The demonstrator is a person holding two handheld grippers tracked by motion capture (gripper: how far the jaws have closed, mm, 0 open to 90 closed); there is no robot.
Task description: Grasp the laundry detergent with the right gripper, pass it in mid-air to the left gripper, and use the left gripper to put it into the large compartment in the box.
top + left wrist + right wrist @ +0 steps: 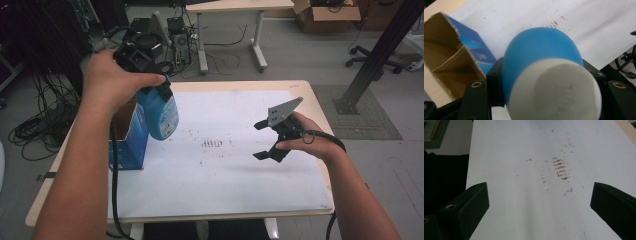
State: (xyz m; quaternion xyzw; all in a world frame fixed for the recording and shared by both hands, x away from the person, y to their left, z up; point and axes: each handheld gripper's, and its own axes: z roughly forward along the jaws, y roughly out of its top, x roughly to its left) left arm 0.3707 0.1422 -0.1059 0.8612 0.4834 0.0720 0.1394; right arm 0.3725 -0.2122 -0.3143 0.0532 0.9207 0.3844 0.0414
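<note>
Currently the left gripper (159, 92) is holding the blue bottle (161, 114) in the air, jaws pinching its neck, cap (556, 91) uppermost — just right of the open box (129, 137) at the table's (310, 95) left edge. Step in hand, likely: carrying the bottle between box and sheet (225, 170). The right gripper (265, 140) is hovering, jaws spread — empty. Next move probably calls for a steady, upright lowering.

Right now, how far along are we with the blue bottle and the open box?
Done: the left gripper is shut on the blue plastic bottle with a white cap and holds it in the air. In hand: the bottle hangs beside the open blue cardboard box, above the white sheet. Left, I judge: setting the bottle down or into the box. The right gripper is open, holding nothing.
</note>
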